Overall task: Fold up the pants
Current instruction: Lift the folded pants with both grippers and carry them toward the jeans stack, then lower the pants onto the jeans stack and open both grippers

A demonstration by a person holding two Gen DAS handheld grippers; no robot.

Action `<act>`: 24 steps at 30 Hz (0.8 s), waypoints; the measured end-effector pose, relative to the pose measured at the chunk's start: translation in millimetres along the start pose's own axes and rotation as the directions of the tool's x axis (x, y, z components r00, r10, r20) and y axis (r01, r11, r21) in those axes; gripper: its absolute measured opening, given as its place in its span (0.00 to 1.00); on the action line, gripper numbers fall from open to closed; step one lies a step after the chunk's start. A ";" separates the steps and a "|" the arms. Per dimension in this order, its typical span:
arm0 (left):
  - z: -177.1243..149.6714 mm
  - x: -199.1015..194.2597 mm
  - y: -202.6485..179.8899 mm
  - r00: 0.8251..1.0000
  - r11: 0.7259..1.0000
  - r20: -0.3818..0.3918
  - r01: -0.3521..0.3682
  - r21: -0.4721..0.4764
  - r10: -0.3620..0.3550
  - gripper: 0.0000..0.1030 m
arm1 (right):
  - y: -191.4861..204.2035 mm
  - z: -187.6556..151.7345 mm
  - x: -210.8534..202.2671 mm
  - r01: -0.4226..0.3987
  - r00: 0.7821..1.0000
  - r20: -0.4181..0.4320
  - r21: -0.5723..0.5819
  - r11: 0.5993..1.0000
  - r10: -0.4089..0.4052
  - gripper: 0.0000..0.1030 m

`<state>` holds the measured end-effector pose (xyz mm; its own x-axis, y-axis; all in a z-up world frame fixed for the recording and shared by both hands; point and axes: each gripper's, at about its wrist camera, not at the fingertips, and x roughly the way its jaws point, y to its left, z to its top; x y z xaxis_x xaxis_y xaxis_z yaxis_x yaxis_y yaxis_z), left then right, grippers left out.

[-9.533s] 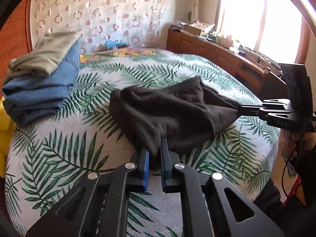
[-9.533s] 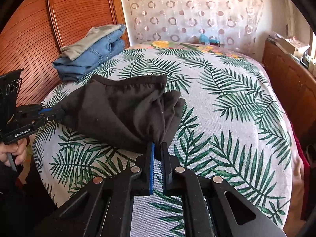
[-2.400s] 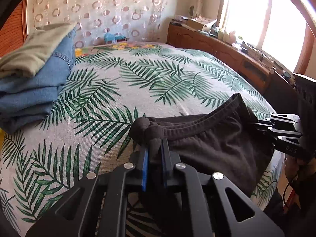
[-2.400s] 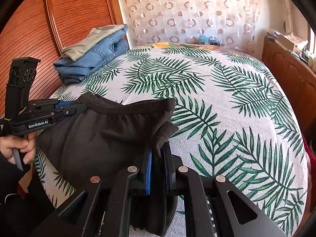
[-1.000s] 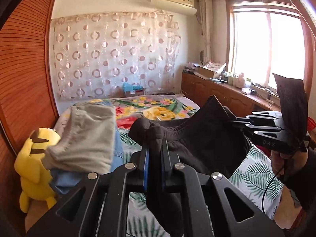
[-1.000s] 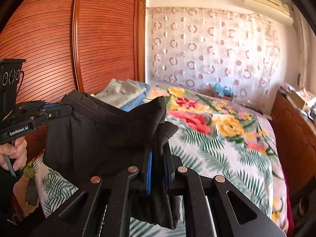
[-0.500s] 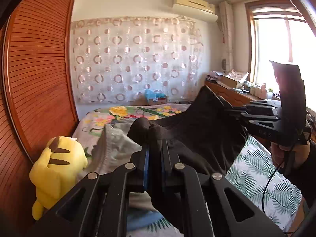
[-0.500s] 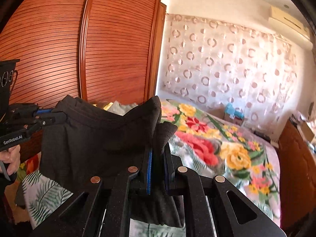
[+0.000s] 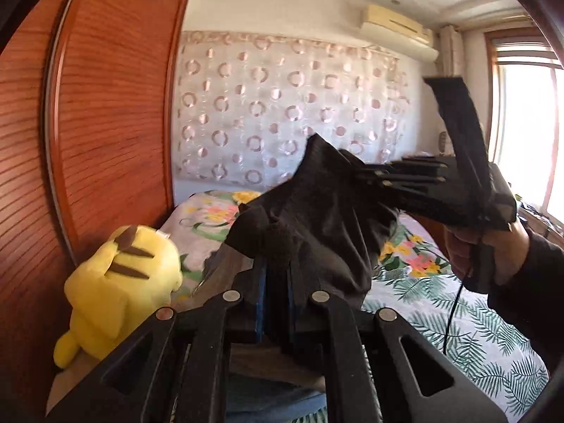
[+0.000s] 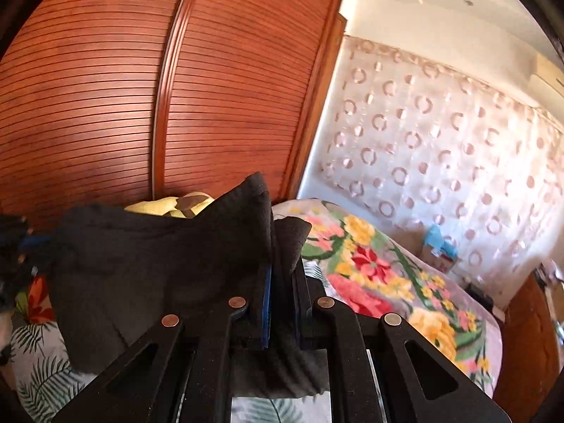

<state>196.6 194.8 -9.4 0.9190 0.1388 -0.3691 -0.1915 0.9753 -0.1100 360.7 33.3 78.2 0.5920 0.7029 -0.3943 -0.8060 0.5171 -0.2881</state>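
The folded black pants (image 9: 328, 218) hang in the air between my two grippers, above the bed. My left gripper (image 9: 276, 264) is shut on one corner of them. My right gripper (image 10: 282, 271) is shut on the other corner and shows in the left wrist view (image 9: 366, 176) at the right, held by a hand. In the right wrist view the pants (image 10: 151, 268) spread to the left, where the left gripper (image 10: 17, 246) is partly seen at the edge. The lower part of the pants is hidden behind my fingers.
A yellow plush toy (image 9: 116, 282) sits against the wooden wardrobe doors (image 9: 105, 123) at the left. A stack of folded clothes (image 9: 268, 398) lies just below my left gripper. The bed (image 9: 458, 324) with leaf and flower sheets extends to the right.
Both grippers have carried the pants up and leftward, towards the plush toy and the folded stack. The two grippers have come closer together. Both stay shut on the pants.
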 end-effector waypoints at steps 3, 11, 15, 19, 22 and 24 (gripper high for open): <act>-5.8 -2.6 2.5 1.000 1.000 -0.003 -0.016 -0.010 0.016 0.10 | -0.5 2.8 17.9 -0.023 1.000 -0.009 -0.024 0.999 0.022 0.09; -16.7 4.5 8.8 0.997 0.997 -0.042 -0.070 -0.019 0.069 0.13 | -10.6 0.8 44.0 -0.077 0.996 -0.049 -0.001 0.997 0.076 0.09; -18.4 4.8 9.2 0.996 0.997 -0.055 -0.069 -0.030 0.068 0.27 | -17.2 5.4 46.5 -0.063 0.996 -0.062 0.021 0.998 0.064 0.21; -18.5 4.4 8.8 0.996 0.998 -0.070 -0.057 -0.033 0.055 0.45 | -30.0 3.9 36.7 -0.054 0.997 -0.059 0.056 0.997 0.057 0.42; -20.4 7.5 10.4 0.994 0.998 -0.097 -0.051 -0.034 0.048 0.56 | -44.2 -5.6 24.3 -0.059 0.996 -0.060 0.092 0.994 0.065 0.43; -22.4 10.7 7.6 0.992 0.999 -0.123 -0.041 -0.026 0.038 0.74 | -47.4 -14.1 22.3 -0.057 0.995 -0.079 0.107 0.993 0.066 0.43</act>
<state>197.2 199.9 -34.9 0.8615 0.1534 -0.4841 -0.2380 0.9640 -0.1181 412.1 17.6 70.8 0.5354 0.6949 -0.4800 -0.8339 0.5251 -0.1700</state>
